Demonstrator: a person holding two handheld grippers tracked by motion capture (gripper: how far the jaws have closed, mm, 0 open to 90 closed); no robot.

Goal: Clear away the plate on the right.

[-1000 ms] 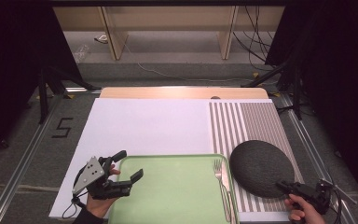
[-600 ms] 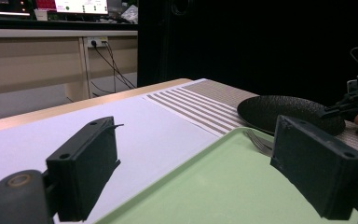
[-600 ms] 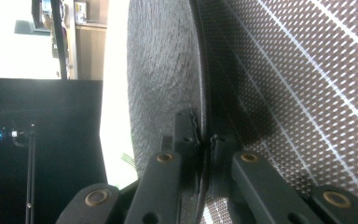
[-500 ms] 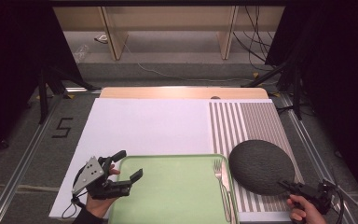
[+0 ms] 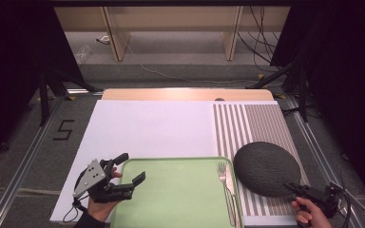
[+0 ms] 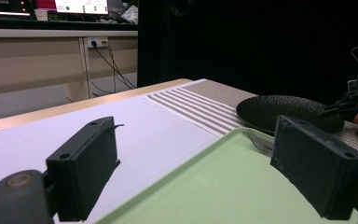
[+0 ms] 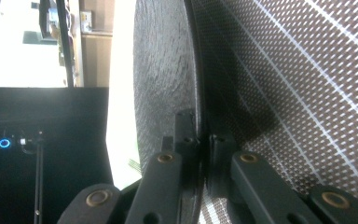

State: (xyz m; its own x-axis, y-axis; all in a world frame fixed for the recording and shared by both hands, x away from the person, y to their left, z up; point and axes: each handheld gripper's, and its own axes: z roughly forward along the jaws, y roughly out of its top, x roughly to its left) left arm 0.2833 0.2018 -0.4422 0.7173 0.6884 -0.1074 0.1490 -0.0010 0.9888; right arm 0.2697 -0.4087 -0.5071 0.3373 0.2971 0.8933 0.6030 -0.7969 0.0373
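A dark round plate (image 5: pixel 261 166) lies on the striped placemat (image 5: pixel 261 123) at the right of the table. My right gripper (image 5: pixel 290 187) is shut on the plate's near right rim. In the right gripper view its jaws (image 7: pixel 199 140) pinch the thin rim, and the plate (image 7: pixel 163 79) stands on edge in that turned picture. A green tray (image 5: pixel 180 194) sits at the front centre, with a fork (image 5: pixel 226 179) lying along its right side. My left gripper (image 5: pixel 129 169) hangs open over the tray's left edge, holding nothing; the tray (image 6: pixel 214 186) shows between its jaws (image 6: pixel 200 172).
A white sheet (image 5: pixel 152 128) covers the table's left and middle. A bare wooden strip (image 5: pixel 185 94) runs along the far edge. Metal rails and dark floor flank the table. In the left gripper view the fork (image 6: pixel 260 142), plate (image 6: pixel 279 111) and right gripper (image 6: pixel 349 99) lie ahead.
The plate has shifted very slightly in the right gripper's hold. The left gripper stays where it was, still open.
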